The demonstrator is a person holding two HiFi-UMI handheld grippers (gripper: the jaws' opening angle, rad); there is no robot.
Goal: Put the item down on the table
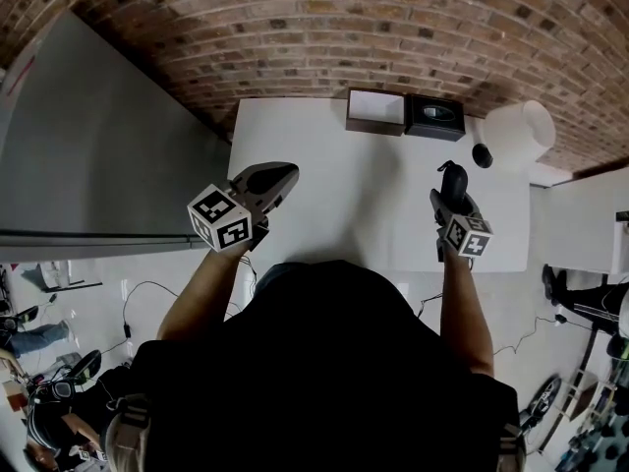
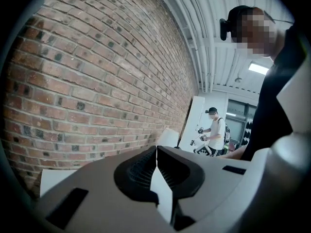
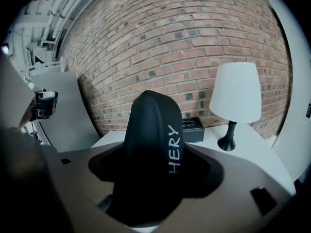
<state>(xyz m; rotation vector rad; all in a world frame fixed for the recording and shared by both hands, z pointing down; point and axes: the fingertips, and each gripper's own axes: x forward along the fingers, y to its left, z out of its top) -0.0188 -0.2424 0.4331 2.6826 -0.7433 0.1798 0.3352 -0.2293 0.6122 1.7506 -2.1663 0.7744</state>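
Item 1, right gripper (image 1: 454, 201): we record its jaws standing fairly wide and pressed on a black item (image 3: 150, 144), which fills the gap between them. The item is rounded at the top, stands upright in the jaws, and bears white lettering on one side, of which we read only "HERY". It is held over the right part of the table (image 1: 334, 195), in the grip and not set down.

Item 2, left gripper (image 1: 280, 177): we note its two jaws brought together, tips touching, with nothing between them. It hangs over the table's left edge, well apart from the right gripper.

Item 3, table: white, rectangular, its far side against a brick wall (image 1: 324, 28).

Item 4, along the far edge we list a white box (image 1: 375, 109), and touching it on the right a black tissue box (image 1: 434, 116).

Item 5, lamp (image 1: 518, 131): white shade, dark foot, at the far right corner, near the tissue box.

Item 6, grey panel (image 1: 88, 155): just beside the table on the left.

Item 7, person in a white shirt and dark cap (image 2: 215, 130): we see this figure far off in the left gripper view.
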